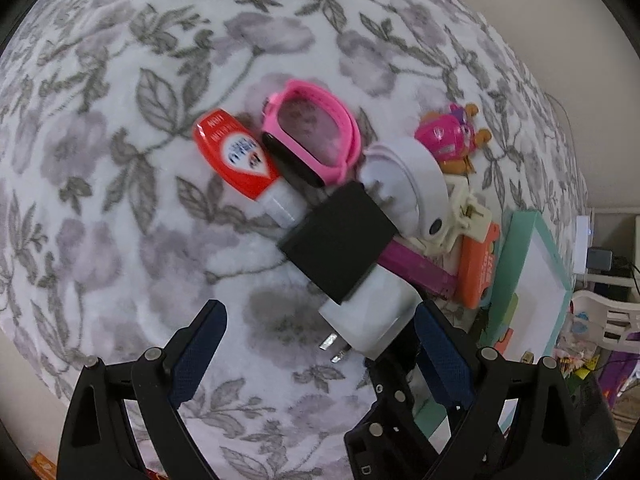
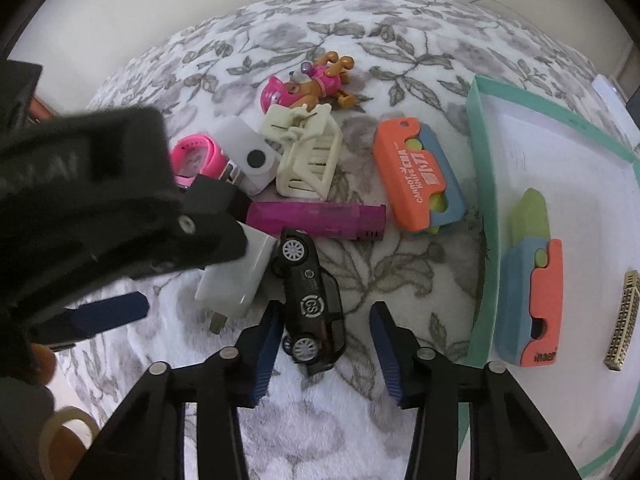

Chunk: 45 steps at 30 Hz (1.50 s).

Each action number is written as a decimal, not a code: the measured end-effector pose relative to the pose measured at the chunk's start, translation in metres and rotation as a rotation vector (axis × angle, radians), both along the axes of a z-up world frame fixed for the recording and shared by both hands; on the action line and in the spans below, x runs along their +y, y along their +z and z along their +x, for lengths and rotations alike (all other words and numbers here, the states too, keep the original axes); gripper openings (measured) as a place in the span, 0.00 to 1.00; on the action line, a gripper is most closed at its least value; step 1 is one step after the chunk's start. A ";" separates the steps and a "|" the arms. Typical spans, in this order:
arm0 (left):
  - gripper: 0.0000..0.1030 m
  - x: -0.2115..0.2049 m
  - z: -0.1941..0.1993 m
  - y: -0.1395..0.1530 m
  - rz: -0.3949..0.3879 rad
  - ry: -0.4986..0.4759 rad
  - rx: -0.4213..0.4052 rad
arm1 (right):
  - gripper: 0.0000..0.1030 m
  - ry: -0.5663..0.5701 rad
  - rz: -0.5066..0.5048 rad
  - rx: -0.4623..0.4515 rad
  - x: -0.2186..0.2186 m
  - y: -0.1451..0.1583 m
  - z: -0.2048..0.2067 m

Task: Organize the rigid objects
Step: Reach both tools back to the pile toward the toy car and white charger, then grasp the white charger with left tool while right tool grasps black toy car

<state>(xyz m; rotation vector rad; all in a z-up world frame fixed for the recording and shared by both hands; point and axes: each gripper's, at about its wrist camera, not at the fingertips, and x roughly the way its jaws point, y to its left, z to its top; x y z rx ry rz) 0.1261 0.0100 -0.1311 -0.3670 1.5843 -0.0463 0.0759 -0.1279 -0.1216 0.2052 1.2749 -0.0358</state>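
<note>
My left gripper (image 1: 320, 310) is open and points down at the flowered bedspread (image 1: 120, 200). A white plug charger (image 1: 372, 312) lies between its blue fingers (image 1: 200, 340), close to the right one. A black charger (image 1: 340, 240) rests against the white one's far end. In the right wrist view my right gripper (image 2: 328, 308) is open around a black toy car (image 2: 312, 300). The left pad lies next to the car and the right pad stands apart from it. The white plug charger (image 2: 236, 276) lies just left of the car, under the left tool's black housing (image 2: 80, 184).
A red bottle (image 1: 236, 156), a pink watch (image 1: 316, 136), a white device (image 1: 408, 176), a cream toy crib (image 2: 308, 156), a magenta bar (image 2: 320, 220), a pup figure (image 2: 316, 84) and an orange carrot toy (image 2: 416, 176) crowd the pile. The teal box (image 2: 484, 200) at right holds another carrot toy (image 2: 528, 292).
</note>
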 end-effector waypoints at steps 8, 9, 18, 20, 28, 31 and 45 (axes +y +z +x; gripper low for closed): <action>0.92 -0.022 0.002 -0.016 -0.005 -0.034 0.001 | 0.36 -0.039 0.062 -0.003 -0.026 0.003 -0.006; 0.92 -0.025 0.002 -0.018 0.001 -0.040 -0.002 | 0.36 -0.047 0.067 -0.003 -0.031 0.003 -0.007; 0.85 -0.047 0.011 -0.028 0.031 -0.074 -0.004 | 0.36 -0.125 0.123 0.005 -0.058 0.003 -0.015; 0.80 -0.051 0.010 -0.035 0.032 -0.080 0.008 | 0.36 -0.126 0.125 0.003 -0.060 0.005 -0.017; 0.50 -0.061 0.010 -0.033 0.060 -0.104 -0.028 | 0.36 -0.122 0.131 0.007 -0.062 0.003 -0.013; 0.46 -0.064 0.010 -0.032 0.052 -0.113 -0.031 | 0.36 -0.120 0.131 0.009 -0.061 0.002 -0.014; 0.35 -0.083 0.007 -0.020 0.026 -0.156 -0.054 | 0.36 -0.123 0.140 0.016 -0.060 0.001 -0.012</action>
